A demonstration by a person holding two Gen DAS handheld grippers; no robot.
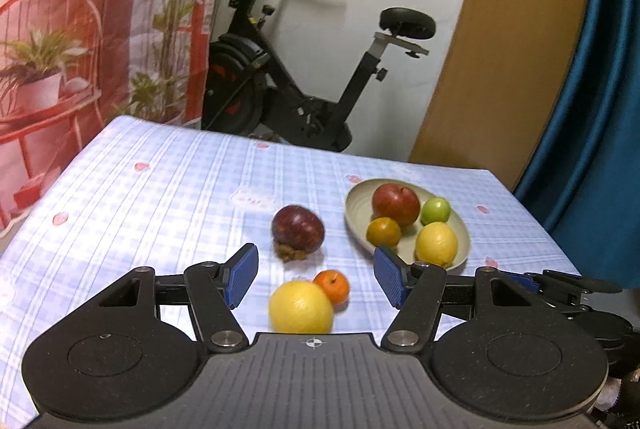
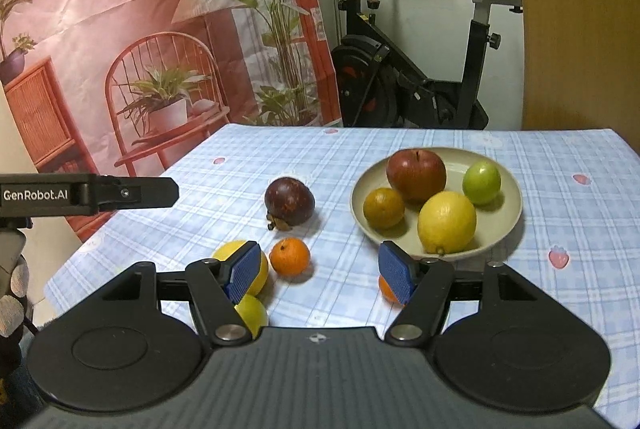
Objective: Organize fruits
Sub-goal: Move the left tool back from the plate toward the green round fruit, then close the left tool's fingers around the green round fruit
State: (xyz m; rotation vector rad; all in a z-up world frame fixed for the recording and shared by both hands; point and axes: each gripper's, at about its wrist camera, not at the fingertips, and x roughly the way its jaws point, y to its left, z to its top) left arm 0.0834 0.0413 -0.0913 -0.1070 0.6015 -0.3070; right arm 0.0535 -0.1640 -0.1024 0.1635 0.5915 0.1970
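A beige plate [image 1: 357,209] [image 2: 509,213] holds a red apple [image 2: 416,175], a green lime [image 2: 481,183], a dull orange [image 2: 383,208] and a lemon [image 2: 447,221]. Loose on the cloth lie a dark mangosteen [image 1: 297,229] [image 2: 289,202], a tangerine [image 1: 332,285] [image 2: 289,256] and a yellow fruit [image 1: 300,307] [image 2: 262,271]. My left gripper [image 1: 316,275] hovers open over the tangerine and the yellow fruit, gripping nothing. My right gripper [image 2: 320,273] is open too, just in front of the plate. Its fingers partly hide a greenish fruit [image 2: 254,313] and another orange [image 2: 385,289].
The table wears a blue checked cloth [image 1: 160,197] and ends just behind the plate. An exercise bike [image 1: 304,97] and a printed backdrop [image 2: 120,29] stand beyond it. The other gripper's body shows at the right edge of the left wrist view and the left edge of the right wrist view.
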